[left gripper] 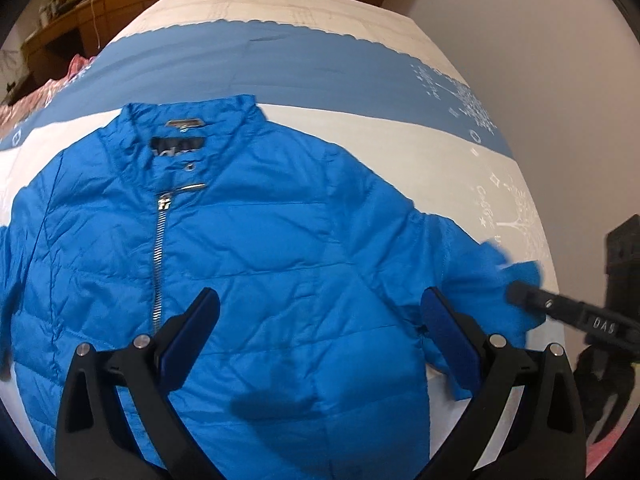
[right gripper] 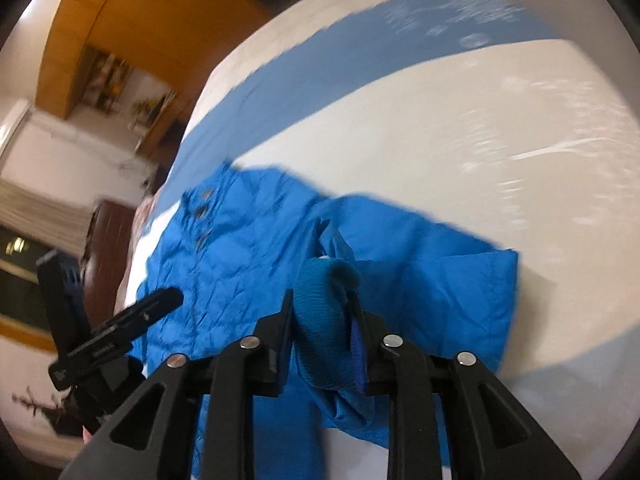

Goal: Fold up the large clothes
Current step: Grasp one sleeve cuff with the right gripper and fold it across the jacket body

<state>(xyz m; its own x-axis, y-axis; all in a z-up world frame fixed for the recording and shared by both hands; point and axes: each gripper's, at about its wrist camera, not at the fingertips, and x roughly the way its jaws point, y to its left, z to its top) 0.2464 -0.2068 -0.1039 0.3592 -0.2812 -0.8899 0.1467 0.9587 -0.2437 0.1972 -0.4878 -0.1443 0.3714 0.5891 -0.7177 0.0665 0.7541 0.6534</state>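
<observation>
jacket (left gripper: 256, 248): blue puffer, flat on bed (left gripper: 280, 60), zip front up, under L claw (left gripper: 320, 316)
L claw: spread wide, nothing gripped
R claw (right gripper: 320, 316): clamped on sleeve cuff (right gripper: 320, 320), sleeve lifted

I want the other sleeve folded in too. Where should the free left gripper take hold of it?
Judging from the left wrist view: grip the far sleeve at its outer edge, coming down from above with the open left gripper; it lies flat beside the jacket body.
</observation>
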